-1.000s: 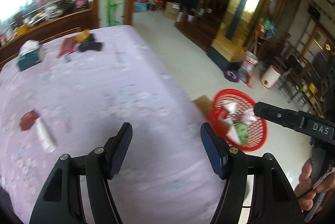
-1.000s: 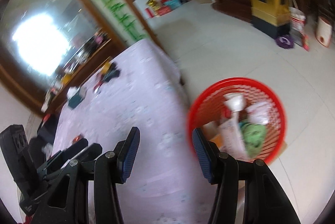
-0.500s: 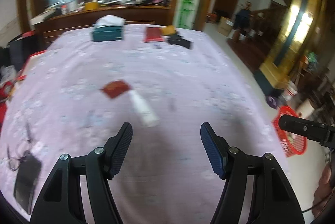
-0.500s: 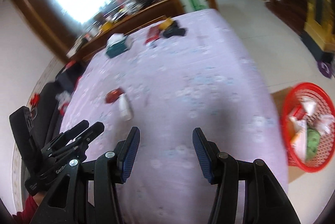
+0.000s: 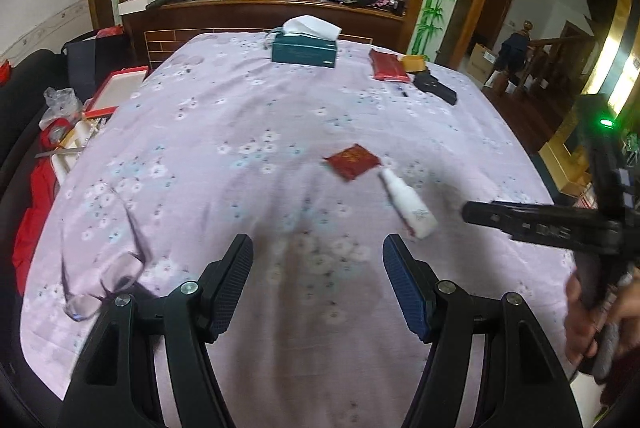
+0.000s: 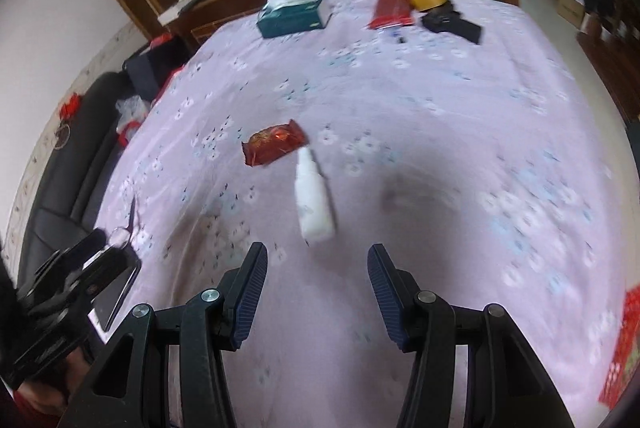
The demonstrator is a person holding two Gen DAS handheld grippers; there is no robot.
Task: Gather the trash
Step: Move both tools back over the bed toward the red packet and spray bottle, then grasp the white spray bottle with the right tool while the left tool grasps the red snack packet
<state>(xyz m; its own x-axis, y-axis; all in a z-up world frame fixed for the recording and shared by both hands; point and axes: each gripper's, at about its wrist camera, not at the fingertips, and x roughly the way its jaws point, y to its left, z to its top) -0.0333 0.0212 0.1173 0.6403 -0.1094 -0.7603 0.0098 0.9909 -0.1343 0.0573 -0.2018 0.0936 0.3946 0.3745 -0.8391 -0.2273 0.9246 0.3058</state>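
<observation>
Now both grippers stand wide and empty: left gripper (image 5: 318, 280), right gripper (image 6: 314, 288). Just ahead of the right lies the bottle (image 6: 313, 202), wrapper (image 6: 274, 146) beyond. Risk: a pad nudging the round bottle could roll it away.

No legible text on anything.

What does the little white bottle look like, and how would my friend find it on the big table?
Look at the big table under the lilac flowered cloth. Near its middle, ahead of the right gripper, a small white bottle lies on its side. Its narrow end points at a shiny red wrapper right beside it; it is the only plain white thing there, and the tissue box sits far off.
</observation>
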